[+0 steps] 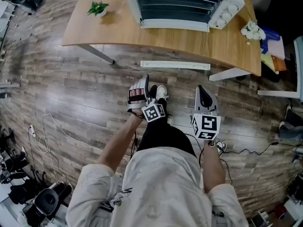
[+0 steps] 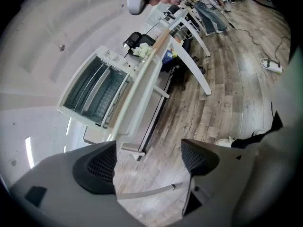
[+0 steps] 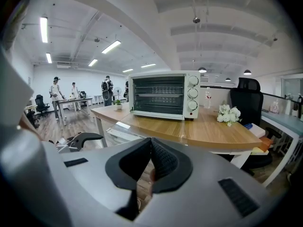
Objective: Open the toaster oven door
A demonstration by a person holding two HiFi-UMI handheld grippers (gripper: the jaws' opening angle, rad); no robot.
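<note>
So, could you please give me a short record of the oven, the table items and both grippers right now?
toaster oven: on the wooden table, door shut
left gripper: open, empty, over the floor, short of the table
right gripper: shut, holds nothing, also short of the table
potted plant: on the table, left of the oven
white flowers: on the table, right of the oven
progress: door not yet touched

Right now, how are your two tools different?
The left tool has its jaws apart; the right tool has them shut together. The left tool's view shows the toaster oven tilted; the right tool's shows it upright. Both hold nothing and are short of the toaster oven.
</note>
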